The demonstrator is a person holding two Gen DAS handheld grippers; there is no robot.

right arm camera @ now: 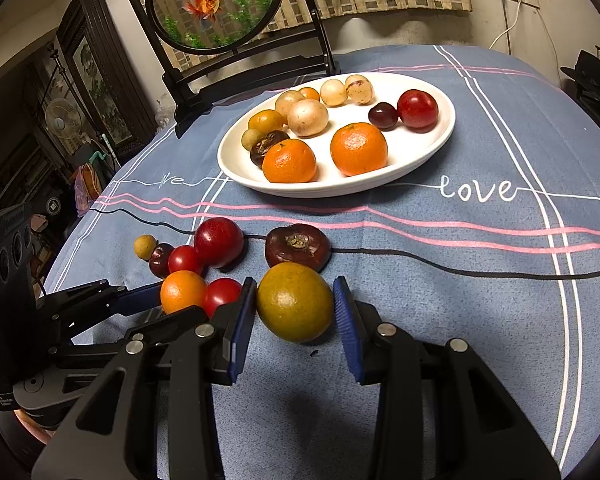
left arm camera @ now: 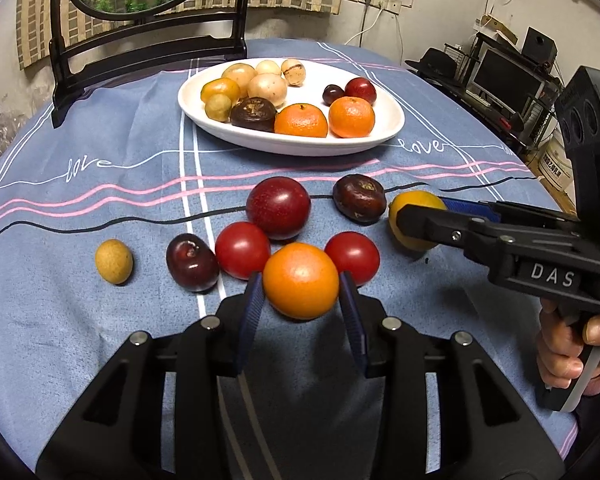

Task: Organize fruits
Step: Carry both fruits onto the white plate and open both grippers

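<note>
A blue tablecloth [left arm camera: 100, 208] covers the table; on it a white oval plate [left arm camera: 388, 128] holds two oranges, red and dark fruits and pale round ones; nearer, loose fruit lies on the cloth; the left gripper [left arm camera: 302, 294] has its blue pads closed against a small orange [left arm camera: 300, 280]; the right gripper [right arm camera: 295, 308] clasps a yellow-green citrus [right arm camera: 294, 306]; a dark chestnut-like fruit [right arm camera: 298, 246] sits just behind it.

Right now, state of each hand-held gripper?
Left hand-held gripper: shut on the orange fruit.
Right hand-held gripper: shut on the yellow-green fruit.
</note>
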